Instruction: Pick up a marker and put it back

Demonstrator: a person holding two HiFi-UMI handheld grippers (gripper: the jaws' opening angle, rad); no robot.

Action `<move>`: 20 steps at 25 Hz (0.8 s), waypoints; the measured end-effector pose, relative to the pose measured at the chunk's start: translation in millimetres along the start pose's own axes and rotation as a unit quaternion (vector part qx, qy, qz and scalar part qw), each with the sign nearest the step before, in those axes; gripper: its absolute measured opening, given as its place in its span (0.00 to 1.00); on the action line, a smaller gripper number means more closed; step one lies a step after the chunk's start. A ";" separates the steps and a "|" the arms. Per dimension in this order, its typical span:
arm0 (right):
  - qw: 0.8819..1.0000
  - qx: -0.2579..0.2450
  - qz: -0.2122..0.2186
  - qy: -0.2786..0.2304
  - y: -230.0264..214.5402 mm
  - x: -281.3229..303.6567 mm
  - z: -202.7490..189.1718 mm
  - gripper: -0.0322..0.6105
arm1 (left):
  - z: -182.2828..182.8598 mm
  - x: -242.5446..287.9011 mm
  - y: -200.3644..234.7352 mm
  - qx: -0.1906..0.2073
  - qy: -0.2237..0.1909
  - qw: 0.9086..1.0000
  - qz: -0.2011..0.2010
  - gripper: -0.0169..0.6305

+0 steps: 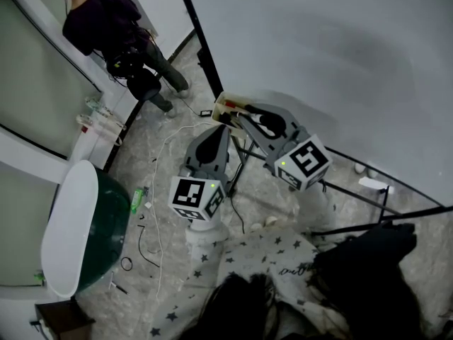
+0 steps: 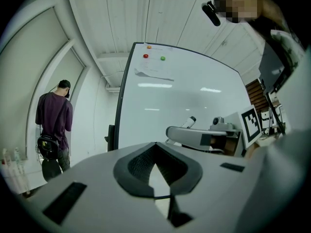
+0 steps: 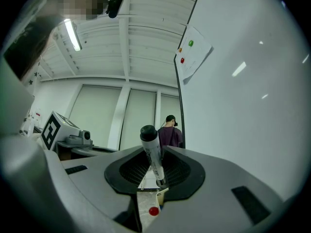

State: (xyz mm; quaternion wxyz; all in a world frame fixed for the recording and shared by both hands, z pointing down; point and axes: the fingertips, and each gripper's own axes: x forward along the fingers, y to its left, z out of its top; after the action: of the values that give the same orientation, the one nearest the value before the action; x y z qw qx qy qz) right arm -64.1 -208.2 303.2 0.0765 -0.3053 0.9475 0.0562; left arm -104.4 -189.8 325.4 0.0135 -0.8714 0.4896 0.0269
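The right hand-held gripper is clenched on the marker, which stands nearly upright between the two dark pads, its black cap uppermost and its white printed barrel pinched on both sides. Directly beneath the jaws lies the pale tray, with a small red item in it. In the head view this tray sits at the lower edge of the whiteboard, and the right hand-held gripper reaches up to it, its marker cube trailing behind. The left hand-held gripper has its jaws closed, the pad tips meeting at a point with nothing gripped between them; it is held just beside the right one, near but short of the tray, and it touches no marker. From the left gripper view the whiteboard carries a sheet of paper near its top corner, with a red magnet, a green magnet and an orange magnet around it. A person in a purple shirt stands well apart, back turned, by the windows. Loose cables and a green bottle lie on the floor below.
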 end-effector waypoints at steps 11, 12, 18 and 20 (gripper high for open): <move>1.000 -0.002 -0.005 0.004 -3.9 4.5 -1.8 0.18 | 0.2 -2.4 8.2 -0.002 -0.004 1.000 0.005 0.03; 1.000 -0.001 -0.006 0.005 -4.5 5.0 -2.7 0.18 | -0.8 -2.2 8.9 -0.002 -0.003 1.000 0.005 0.03; 1.000 -0.002 -0.009 0.017 -9.8 11.2 -15.3 0.18 | -9.5 1.5 12.5 -0.006 0.002 1.000 0.007 0.03; 1.000 0.001 -0.011 0.021 -13.5 13.7 -21.5 0.18 | -11.6 3.6 14.5 -0.007 0.002 1.000 0.007 0.03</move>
State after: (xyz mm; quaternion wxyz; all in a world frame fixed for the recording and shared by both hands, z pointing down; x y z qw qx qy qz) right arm -69.5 -230.2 321.0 0.0575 -0.3165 0.9456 0.0479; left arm -114.5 -201.0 336.8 0.0058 -0.8679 0.4958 0.0287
